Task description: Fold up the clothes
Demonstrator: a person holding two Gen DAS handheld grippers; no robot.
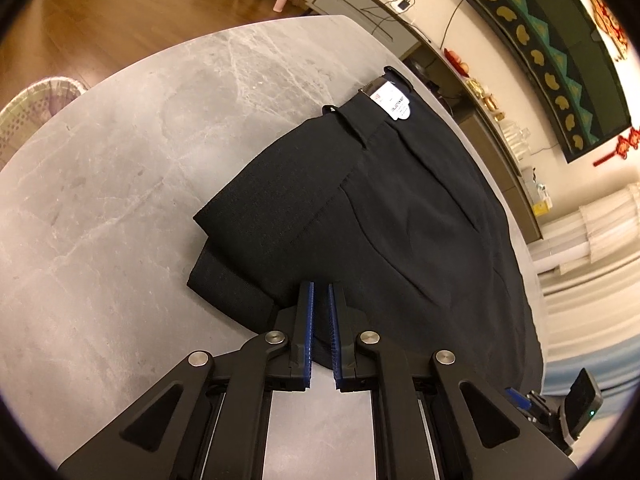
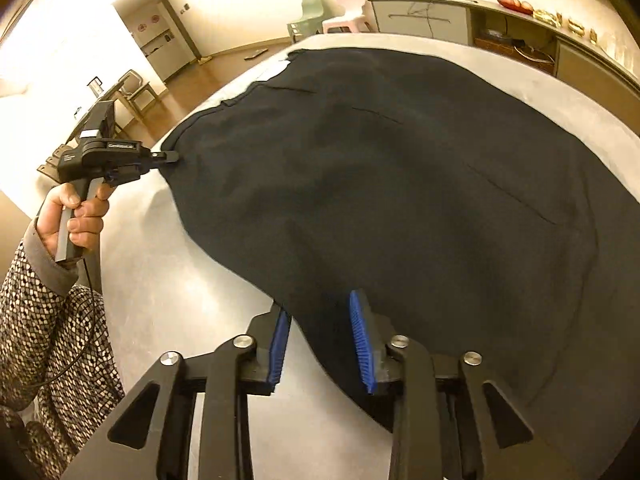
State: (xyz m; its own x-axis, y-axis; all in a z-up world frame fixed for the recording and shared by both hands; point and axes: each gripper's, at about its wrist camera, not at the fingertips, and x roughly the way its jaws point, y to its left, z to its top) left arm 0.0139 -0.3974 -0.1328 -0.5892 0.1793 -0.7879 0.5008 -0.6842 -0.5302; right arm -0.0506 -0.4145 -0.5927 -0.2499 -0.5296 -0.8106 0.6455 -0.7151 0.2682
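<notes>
Black woven cloth, a pair of dark pleated trousers (image 1: 400, 216), is lying spread over the grey marble-look bench (image 1: 120, 184), its waistband with a white paper tag (image 1: 394, 100) sitting toward the far edge. Judging by how it is draping and puckering, the fabric is behaving as something light, soft and limp, with no stiffness of its own, so any lifted part is likely going to sag and drag the rest along. It looks smooth enough to be slipping out of a shallow pinch.

The left tool (image 1: 320, 304) is pinching the near folded edge of the trousers, its blue ribbed pads (image 1: 309, 320) standing almost together with cloth running between them; in the right wrist view its tip is tugging the fabric into a small peak. The right tool (image 2: 320, 340) is standing parted, with the near hem passing between its blue pads (image 2: 362, 340), which are not pressing on it.

Hems, the waistband and doubled edges are seeming the best places to be taking hold, since thicker layers are giving the ribbed pads more to bite on, and gripping two spaced points is keeping the fold line straight.
</notes>
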